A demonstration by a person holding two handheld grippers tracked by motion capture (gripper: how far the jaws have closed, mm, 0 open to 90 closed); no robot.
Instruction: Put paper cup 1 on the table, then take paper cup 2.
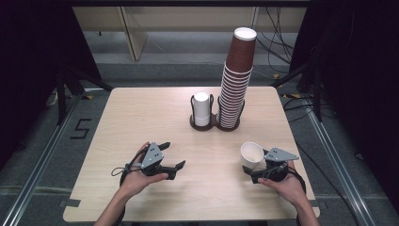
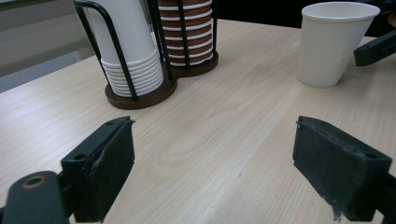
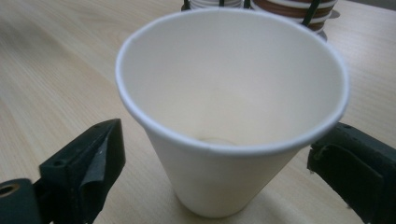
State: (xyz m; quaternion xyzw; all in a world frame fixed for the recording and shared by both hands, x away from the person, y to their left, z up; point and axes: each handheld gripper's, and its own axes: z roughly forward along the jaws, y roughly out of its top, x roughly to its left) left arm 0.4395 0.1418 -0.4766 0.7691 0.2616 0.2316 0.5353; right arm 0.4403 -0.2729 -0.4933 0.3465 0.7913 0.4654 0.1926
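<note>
Tabletop (image 1: 141, 117): pale wood grain, rounded corners, standing on a grey floor (image 1: 42, 155) with metal rails at left and right; black curtains (image 1: 28, 56) close both sides, cables trail at the far right. White paper cup (image 1: 251, 155) stands upright at the near right, between the jaws of the right gripper (image 1: 254, 170); the jaws stand apart from its wall, not pressing. Left gripper (image 1: 171, 157) rests at near left, jaws spread with nothing between them. Far centre: wire holder (image 1: 195, 123) with a short white cup stack (image 1: 202, 108) left and a tall brown cup stack (image 1: 236, 80) right.
</note>
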